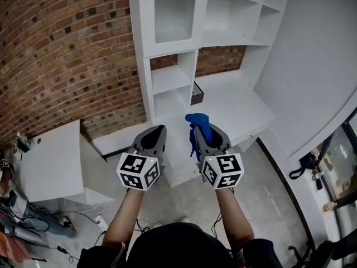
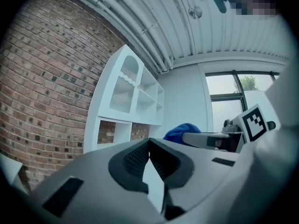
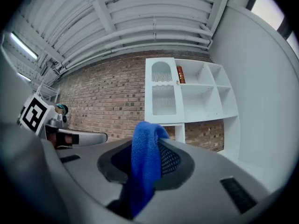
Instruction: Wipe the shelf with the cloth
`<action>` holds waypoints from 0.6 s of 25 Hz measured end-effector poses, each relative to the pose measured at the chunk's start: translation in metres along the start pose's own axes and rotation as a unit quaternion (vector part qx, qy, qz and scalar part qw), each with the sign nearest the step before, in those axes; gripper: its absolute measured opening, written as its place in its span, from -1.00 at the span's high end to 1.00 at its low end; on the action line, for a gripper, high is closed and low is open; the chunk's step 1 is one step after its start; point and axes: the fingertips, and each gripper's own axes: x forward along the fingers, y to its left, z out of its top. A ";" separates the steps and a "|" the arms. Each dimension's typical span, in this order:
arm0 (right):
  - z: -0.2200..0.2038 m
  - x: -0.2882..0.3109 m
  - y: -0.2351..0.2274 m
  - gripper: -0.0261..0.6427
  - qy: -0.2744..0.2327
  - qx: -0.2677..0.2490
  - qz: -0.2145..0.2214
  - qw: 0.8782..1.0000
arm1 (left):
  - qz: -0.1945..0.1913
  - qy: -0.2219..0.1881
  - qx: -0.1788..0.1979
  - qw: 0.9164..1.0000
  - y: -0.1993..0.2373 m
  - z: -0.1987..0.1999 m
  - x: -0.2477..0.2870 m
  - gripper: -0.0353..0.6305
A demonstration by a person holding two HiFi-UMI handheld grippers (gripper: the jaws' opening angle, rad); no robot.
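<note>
My right gripper (image 1: pixel 207 138) is clamped shut on the blue cloth (image 1: pixel 198 121), held in front of the white shelf (image 1: pixel 146 82). My left gripper (image 1: pixel 157 133) is closed and empty, also facing the shelf.

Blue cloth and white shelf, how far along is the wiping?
Done: the blue fabric cloth is picked up, clamped in the right claw. In hand: both claws are held short of the white shelf unit; the left claw is shut and empty. Left: all the wiping; the cloth touches no shelf yet.
</note>
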 end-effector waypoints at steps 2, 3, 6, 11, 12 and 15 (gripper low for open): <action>0.000 -0.003 -0.004 0.62 -0.002 0.001 0.004 1.000 | 0.001 0.001 0.001 1.000 -0.006 -0.002 0.004 0.84; 0.000 -0.004 -0.007 0.62 -0.002 0.000 0.006 1.000 | 0.001 0.001 0.000 1.000 -0.009 -0.002 0.006 0.84; -0.001 -0.009 -0.017 0.62 -0.004 0.000 0.010 1.000 | 0.002 0.001 0.000 1.000 -0.020 -0.005 0.011 0.84; -0.004 -0.011 -0.032 0.62 -0.002 0.003 0.015 1.000 | 0.016 0.003 0.002 1.000 -0.026 -0.012 0.013 0.84; -0.005 -0.011 -0.033 0.62 -0.002 0.002 0.017 1.000 | 0.019 0.003 0.001 1.000 -0.026 -0.013 0.014 0.84; -0.007 -0.012 -0.038 0.62 -0.003 0.004 0.020 1.000 | 0.022 0.003 0.002 1.000 -0.029 -0.016 0.019 0.84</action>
